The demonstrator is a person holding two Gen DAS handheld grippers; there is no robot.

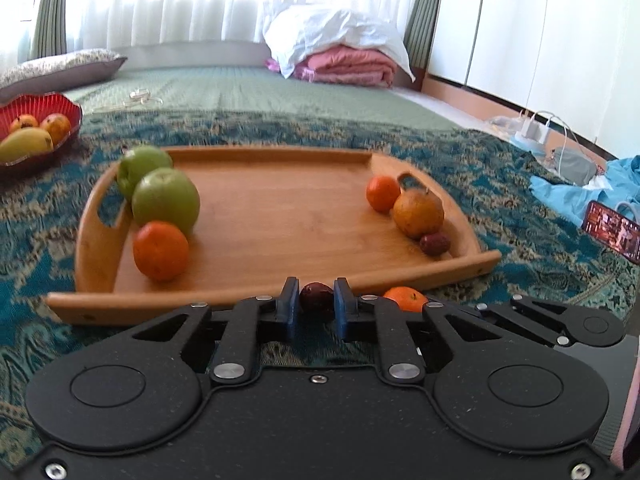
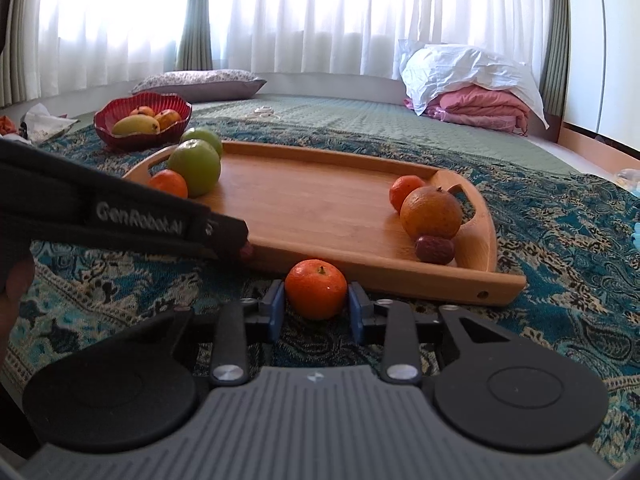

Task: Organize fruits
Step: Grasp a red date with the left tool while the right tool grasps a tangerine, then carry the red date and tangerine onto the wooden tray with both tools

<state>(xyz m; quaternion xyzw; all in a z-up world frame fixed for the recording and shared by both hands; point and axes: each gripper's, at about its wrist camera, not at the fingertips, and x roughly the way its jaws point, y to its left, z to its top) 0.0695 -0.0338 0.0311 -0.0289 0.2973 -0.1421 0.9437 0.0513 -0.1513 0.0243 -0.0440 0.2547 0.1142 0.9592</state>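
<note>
A wooden tray (image 1: pixel 280 216) (image 2: pixel 320 200) lies on a patterned cloth. On its left are two green apples (image 1: pixel 166 202) (image 2: pixel 195 168) and a tangerine (image 1: pixel 160 250) (image 2: pixel 170 183). On its right are a tangerine (image 1: pixel 382 193) (image 2: pixel 402 191), an orange fruit (image 1: pixel 418 212) (image 2: pixel 431 212) and a dark red date (image 1: pixel 435 244) (image 2: pixel 435 249). My left gripper (image 1: pixel 316 302) is shut on another dark date (image 1: pixel 316 297), just before the tray's near edge. My right gripper (image 2: pixel 316 306) is shut on a tangerine (image 2: pixel 316 290) (image 1: pixel 406 298), held beside the left gripper (image 2: pixel 246 250).
A red bowl (image 1: pixel 60 136) (image 2: pixel 120 138) with a mango and orange fruits stands left of the tray. Pillows and folded pink bedding (image 2: pixel 480 110) lie at the back. A phone (image 1: pixel 612 232), blue cloth and cables lie on the right.
</note>
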